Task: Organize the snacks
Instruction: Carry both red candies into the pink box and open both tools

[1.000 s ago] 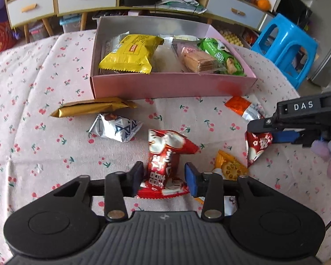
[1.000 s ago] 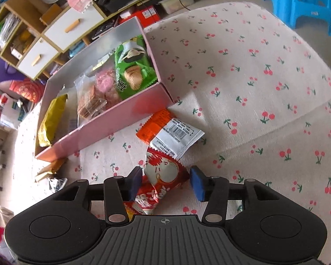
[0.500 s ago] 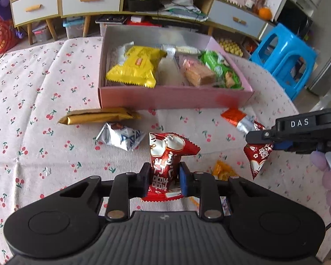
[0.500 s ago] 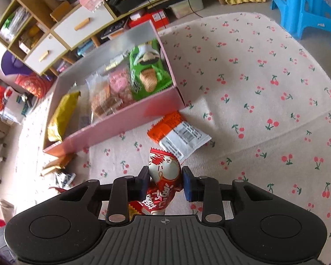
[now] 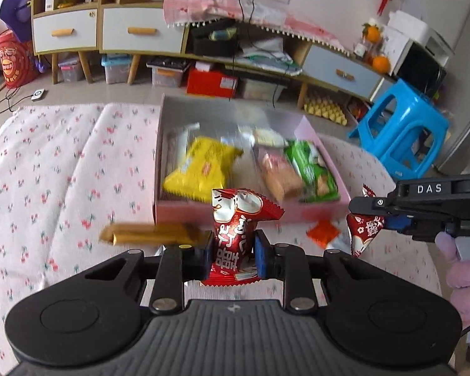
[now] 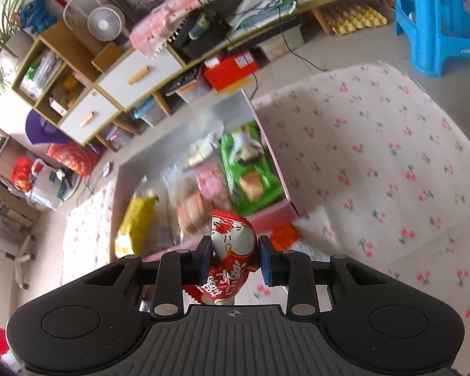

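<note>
My left gripper (image 5: 233, 252) is shut on a red snack packet (image 5: 235, 228), held upright above the cherry-print tablecloth. My right gripper (image 6: 233, 258) is shut on another red snack packet (image 6: 232, 250); the left wrist view also shows this right gripper (image 5: 380, 216) with its red packet (image 5: 362, 232) hanging from it. The pink box (image 5: 185, 211) lies just beyond both grippers and holds a yellow packet (image 5: 200, 169), a biscuit packet (image 5: 277, 174) and a green packet (image 5: 311, 170). The same pink box (image 6: 274, 211) shows in the right wrist view.
A gold bar (image 5: 147, 233) lies on the cloth left of the left gripper. An orange packet (image 5: 322, 233) sits in front of the box; the orange packet (image 6: 283, 235) is also in the right wrist view. A blue stool (image 5: 401, 134) and low cabinets (image 5: 125, 28) stand beyond the table.
Both grippers closed on their red packets and lifted them off the cloth. The views tilted up toward the box and the room behind.
</note>
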Motion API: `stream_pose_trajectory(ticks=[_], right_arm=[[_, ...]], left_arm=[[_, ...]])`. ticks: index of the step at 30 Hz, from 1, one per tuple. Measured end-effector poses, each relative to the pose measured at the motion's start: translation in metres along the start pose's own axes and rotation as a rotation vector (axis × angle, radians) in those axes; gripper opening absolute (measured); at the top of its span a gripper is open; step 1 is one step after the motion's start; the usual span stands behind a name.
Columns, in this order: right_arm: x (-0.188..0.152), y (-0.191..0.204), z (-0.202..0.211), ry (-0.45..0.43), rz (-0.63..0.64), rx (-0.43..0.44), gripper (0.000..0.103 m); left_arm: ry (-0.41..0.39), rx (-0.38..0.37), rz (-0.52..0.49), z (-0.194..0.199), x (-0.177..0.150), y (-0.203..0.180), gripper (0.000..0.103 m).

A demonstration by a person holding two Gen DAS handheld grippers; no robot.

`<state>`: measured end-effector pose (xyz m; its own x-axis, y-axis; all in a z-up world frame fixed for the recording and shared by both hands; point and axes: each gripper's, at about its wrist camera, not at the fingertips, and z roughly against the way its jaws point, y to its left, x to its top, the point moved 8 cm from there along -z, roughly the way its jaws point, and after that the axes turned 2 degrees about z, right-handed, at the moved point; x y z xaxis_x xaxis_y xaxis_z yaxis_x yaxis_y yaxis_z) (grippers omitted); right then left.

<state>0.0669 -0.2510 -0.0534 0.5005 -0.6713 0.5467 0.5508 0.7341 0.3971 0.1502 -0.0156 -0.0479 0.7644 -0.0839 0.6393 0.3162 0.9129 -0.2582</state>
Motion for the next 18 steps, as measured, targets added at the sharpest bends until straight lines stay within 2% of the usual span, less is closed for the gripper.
stream_pose_trajectory(ticks=[11, 18], right_arm=[[0.061, 0.012, -0.042, -0.054, -0.031, 0.057, 0.031], [0.085, 0.026, -0.081, -0.063, -0.051, 0.112, 0.031]], left_arm=[[-0.083, 0.023, 0.013, -0.042, 0.057, 0.009, 0.024], [-0.098, 0.03, 0.033, -0.076, 0.074, 0.014, 0.024]])
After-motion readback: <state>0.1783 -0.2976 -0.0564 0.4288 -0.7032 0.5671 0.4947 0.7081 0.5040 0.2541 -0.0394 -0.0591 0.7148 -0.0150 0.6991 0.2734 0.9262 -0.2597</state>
